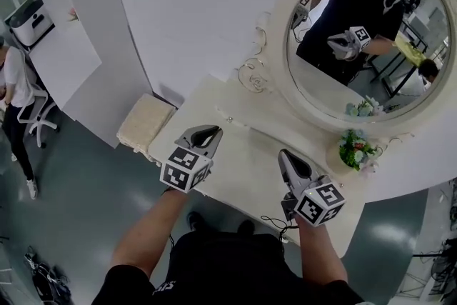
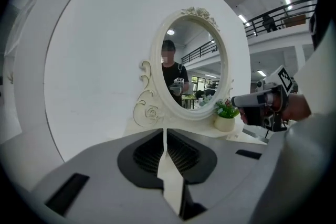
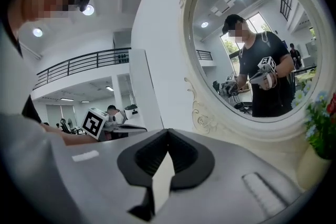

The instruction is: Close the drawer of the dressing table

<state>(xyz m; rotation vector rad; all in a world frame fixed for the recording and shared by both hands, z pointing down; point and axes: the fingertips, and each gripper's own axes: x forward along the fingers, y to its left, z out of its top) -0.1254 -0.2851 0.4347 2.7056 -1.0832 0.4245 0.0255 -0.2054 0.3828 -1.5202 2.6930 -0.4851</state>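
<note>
The cream dressing table (image 1: 243, 153) stands against the white wall under its oval mirror (image 1: 364, 32). No drawer front shows in any view; my arms cover the table's near edge. My left gripper (image 1: 207, 131) hovers over the left part of the tabletop, jaws drawn together to a thin slit with nothing between them (image 2: 165, 131). My right gripper (image 1: 285, 153) hangs over the right part of the top, jaws together and empty (image 3: 168, 134). Both point toward the mirror (image 2: 191, 68). The right gripper (image 2: 234, 101) shows at the right of the left gripper view.
A small pot of flowers (image 1: 355, 151) sits on the table's right end below the mirror. A padded cream stool (image 1: 143, 121) stands left of the table. A person (image 1: 14, 93) by a white chair is at the far left on the grey floor.
</note>
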